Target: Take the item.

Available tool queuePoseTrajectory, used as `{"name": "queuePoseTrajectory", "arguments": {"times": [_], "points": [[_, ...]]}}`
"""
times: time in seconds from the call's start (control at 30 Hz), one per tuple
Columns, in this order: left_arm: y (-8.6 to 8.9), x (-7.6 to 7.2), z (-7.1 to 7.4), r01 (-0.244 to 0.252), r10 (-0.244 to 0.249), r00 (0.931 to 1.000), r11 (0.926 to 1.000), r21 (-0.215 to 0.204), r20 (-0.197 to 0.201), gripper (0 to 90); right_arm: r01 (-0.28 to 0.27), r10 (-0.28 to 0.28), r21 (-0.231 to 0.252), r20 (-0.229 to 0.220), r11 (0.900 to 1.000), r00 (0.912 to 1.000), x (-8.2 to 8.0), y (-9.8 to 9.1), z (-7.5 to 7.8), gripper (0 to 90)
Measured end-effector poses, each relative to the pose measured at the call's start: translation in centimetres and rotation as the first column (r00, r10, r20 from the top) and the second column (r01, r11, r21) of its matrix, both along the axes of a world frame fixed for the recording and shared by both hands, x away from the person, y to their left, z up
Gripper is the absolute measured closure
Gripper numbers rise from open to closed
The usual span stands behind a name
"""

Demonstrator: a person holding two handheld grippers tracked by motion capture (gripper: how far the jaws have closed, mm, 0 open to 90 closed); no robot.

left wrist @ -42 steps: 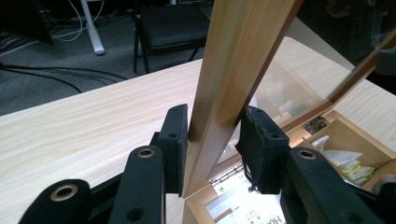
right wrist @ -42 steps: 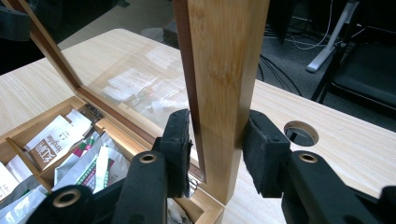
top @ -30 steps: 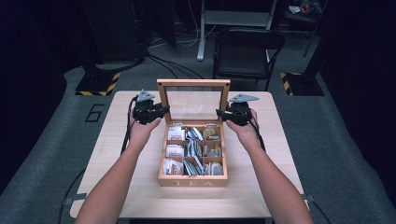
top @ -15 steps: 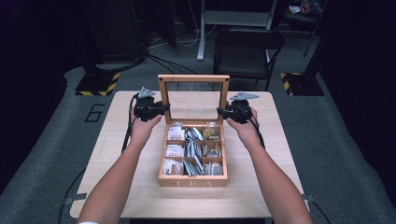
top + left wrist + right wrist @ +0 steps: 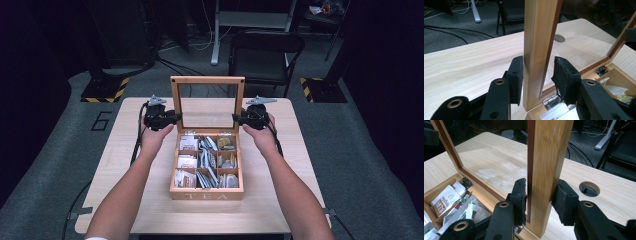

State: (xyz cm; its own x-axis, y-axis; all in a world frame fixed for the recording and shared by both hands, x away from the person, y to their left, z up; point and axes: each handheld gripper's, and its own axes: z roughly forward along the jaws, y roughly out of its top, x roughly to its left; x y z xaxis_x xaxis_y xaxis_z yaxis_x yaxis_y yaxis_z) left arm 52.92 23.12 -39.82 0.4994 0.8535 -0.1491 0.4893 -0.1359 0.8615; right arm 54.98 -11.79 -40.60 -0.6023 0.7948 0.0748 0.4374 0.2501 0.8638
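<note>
Standing upright at the back of the wooden tea box (image 5: 206, 192): hinged glass lid (image 5: 207, 80), box mid-table on the light wood table (image 5: 125, 150), lettered "TEA" on the front wall. Left gripper (image 5: 537, 75) straddling the lid's left frame post; outer pad against the wood, inner pad apart from it with a clear gap on the glass side, jaws having just opened a little. Right gripper (image 5: 541, 197) astride the right frame post; one pad touching the dark inner edge, other pad close to the outer face, contact there hard to tell, so grip not confirmed. Tea bags (image 5: 205, 160) packed in the box compartments, paper sachets upright and leaning. Round cable hole (image 5: 589, 189) in the table behind the right post. Black chair (image 5: 265, 47) beyond the table's far edge.
</note>
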Motion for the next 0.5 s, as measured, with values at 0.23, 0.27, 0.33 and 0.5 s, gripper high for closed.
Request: {"name": "queuePoseTrajectory", "arguments": {"times": [0.23, 0.27, 0.33, 0.5], "points": [[0.8, -0.2, -0.1, -0.014, 0.014, 0.9999, 0.9999, 0.005, -0.005, 59.0, 0.007, -0.007, 0.001, -0.019, 1.0, 0.9998, 0.4, 0.0, 0.0, 63.2], [0.9, -0.2, -0.1, -0.01, 0.01, 0.9999, 0.9999, 0.009, -0.006, 59.0, 0.004, -0.004, -0.002, -0.015, 1.0, 0.9999, 0.5, 0.0, 0.0, 63.2], [1.1, -0.4, 0.0, -0.009, 0.009, 0.9999, 0.9999, 0.007, -0.011, 59.0, 0.007, -0.007, 0.007, -0.019, 0.9999, 0.9998, 0.6, 0.0, -0.1, 63.3], [1.2, -0.6, -0.1, -0.007, 0.007, 0.9998, 0.9998, 0.016, -0.016, 58.8, 0.027, -0.027, 0.005, -0.025, 0.9996, 0.9993, 0.8, 0.1, -0.3, 63.3]]}}
